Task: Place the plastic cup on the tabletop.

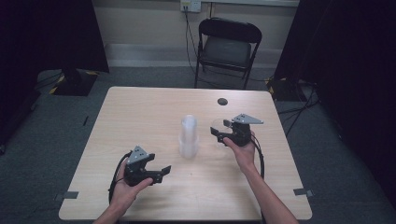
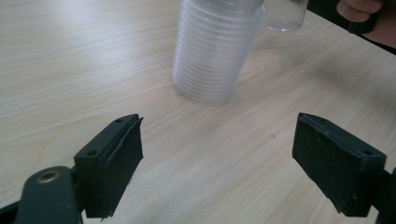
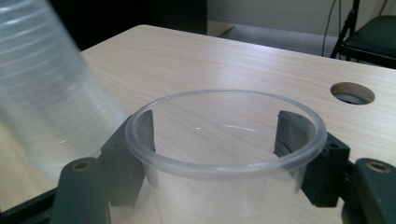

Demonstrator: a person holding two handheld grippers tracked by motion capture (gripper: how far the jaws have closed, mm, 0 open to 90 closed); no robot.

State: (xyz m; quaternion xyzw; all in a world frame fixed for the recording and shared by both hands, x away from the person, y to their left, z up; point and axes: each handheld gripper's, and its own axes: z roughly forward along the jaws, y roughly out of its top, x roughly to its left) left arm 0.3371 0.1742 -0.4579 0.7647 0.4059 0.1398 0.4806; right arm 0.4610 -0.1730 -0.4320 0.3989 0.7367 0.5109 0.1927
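Left gripper [image 2: 219,154]: we hold its jaws spread wide, nothing between them.
Right gripper [image 3: 212,140]: we clamp a single clear cup [image 3: 224,154], upright, one jaw on each side.
Table [image 1: 140,116]: pale wood, under both.
Cup stack [image 2: 210,51]: ahead of the left fingers, beside the right.

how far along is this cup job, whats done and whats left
Done: one clear cup appears already off the stack of cups and sits upright between the right gripper jaws, which close on its sides. In hand: that cup, beside the stack. The left gripper is open and holds nothing, facing the stack. Left: many nested cups remain stacked on the table.
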